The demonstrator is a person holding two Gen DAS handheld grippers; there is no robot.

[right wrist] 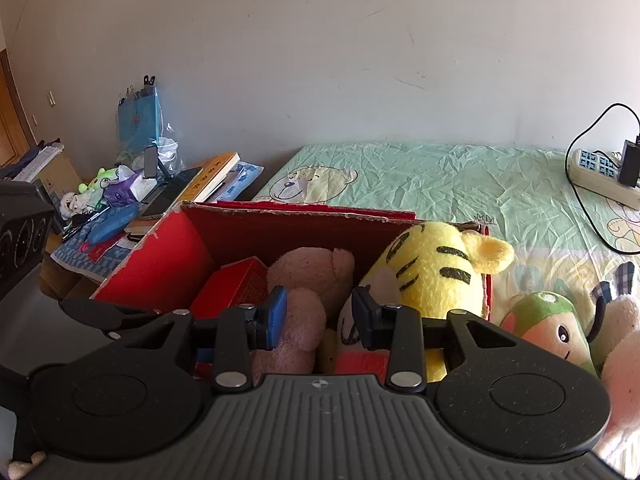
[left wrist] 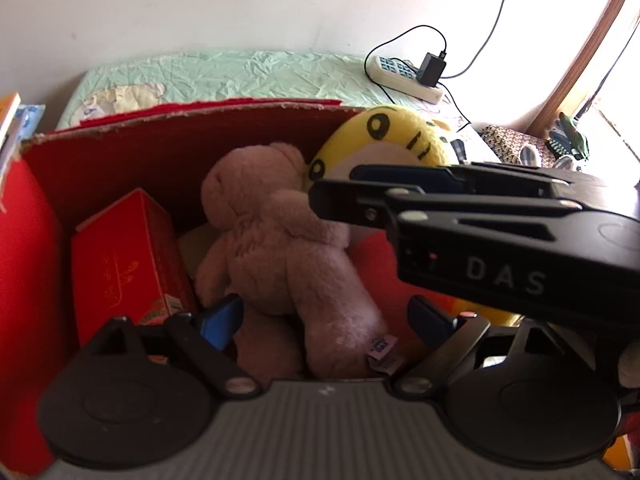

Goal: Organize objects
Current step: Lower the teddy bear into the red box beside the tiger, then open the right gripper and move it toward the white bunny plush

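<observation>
Landmark: red cardboard box [right wrist: 168, 256] on the bed, top open, torn rim.

Left gripper [left wrist: 326, 316]: over the box's near edge, pointing down into it. Jaws wide apart, blue pads either side of the pink plush bear's [left wrist: 280, 248] legs. Left pad sits against the fur; whether it presses, can't tell. Right pad is clear of it. Not gripping.

Right gripper [right wrist: 320, 314]: over the box's near edge too. In the left wrist view its body crosses in from the right above the box, "DAS" printed in grey on the housing. Jaws narrow but with a gap. Bear and tiger plush are behind that gap inside the box; nothing is pinched between the pads as far as I can see.

Inside the box, near to far:
- Bear lies across the middle, face down or turned away. Small purple sewn tag [left wrist: 384, 350] at its near end, print too small to read.
- Small red carton [left wrist: 124, 268] left of the bear, gold script and leaf motif, not legible.
- Yellow tiger plush [right wrist: 436, 276] with black stripes in the right corner, head above the rim.

Right of the box, outside: green-capped plush [right wrist: 548, 332] on the bedsheet.

Left of the box: cluttered side table with a yellow book [right wrist: 216, 172], writing unreadable.

Beyond the box: mint bedsheet [right wrist: 440, 176] with a cartoon bear print, white power strip [right wrist: 600, 180] with a black adapter plugged in.
</observation>
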